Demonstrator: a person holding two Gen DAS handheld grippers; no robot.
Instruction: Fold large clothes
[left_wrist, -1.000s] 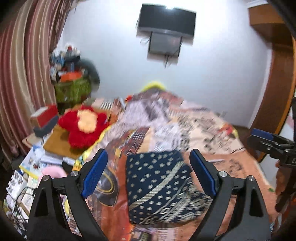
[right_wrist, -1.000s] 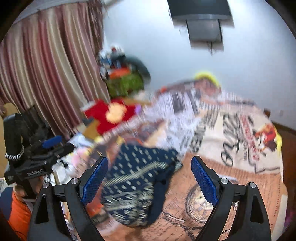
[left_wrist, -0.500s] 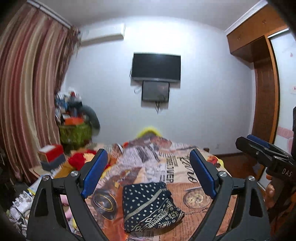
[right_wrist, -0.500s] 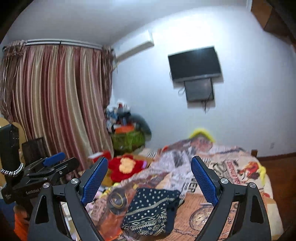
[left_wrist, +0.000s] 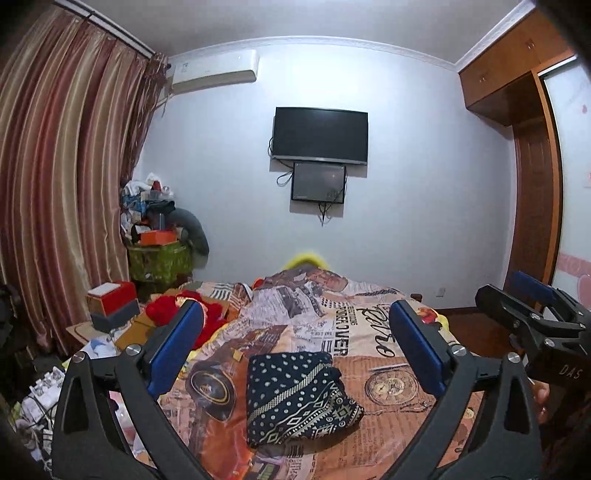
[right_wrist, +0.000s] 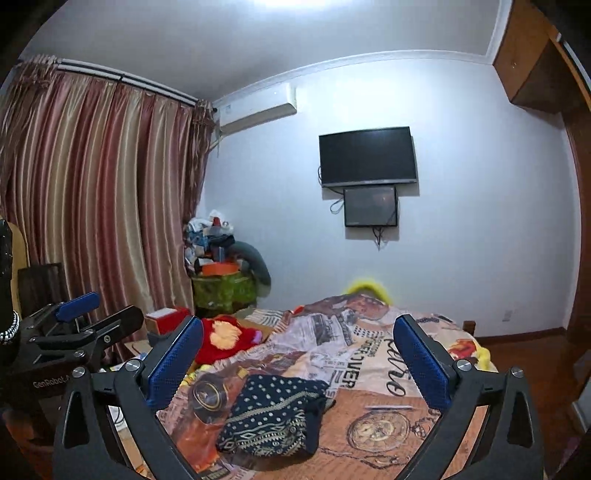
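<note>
One folded garment (left_wrist: 295, 397) out ahead of both grippers, lying flat on the printed bedspread (left_wrist: 369, 332). Navy cloth, scattered with pale dots, crossed by a diagonal cream band, with diamond and zigzag borders along the near edge. Folded into a compact, roughly square packet, corners a little loose on the right side, the near right corner bulging outward.

Left gripper (left_wrist: 295, 343) opening right now, blue pads spread wide, nothing between them, nothing touched. Folded garment seen through the gap, below and beyond the fingertips, clear of both pads.

Right gripper (right_wrist: 297, 360) opening as well, jaws wide apart, empty. From here, folded garment (right_wrist: 273, 417) below the fingertips and nearer the left finger, again well clear of the pads.

Each gripper caught in the other's view: right one at the far right of the left camera, left one at the far left of the right camera.

Count beyond the fingers: two dark screens on the far wall, a television (left_wrist: 320, 134) with a smaller screen (left_wrist: 318, 182) just under it. One air conditioner (left_wrist: 214, 70) up left. One red plush toy (right_wrist: 225, 339) left of the bedspread. One red box (left_wrist: 112, 295) farther left.
</note>
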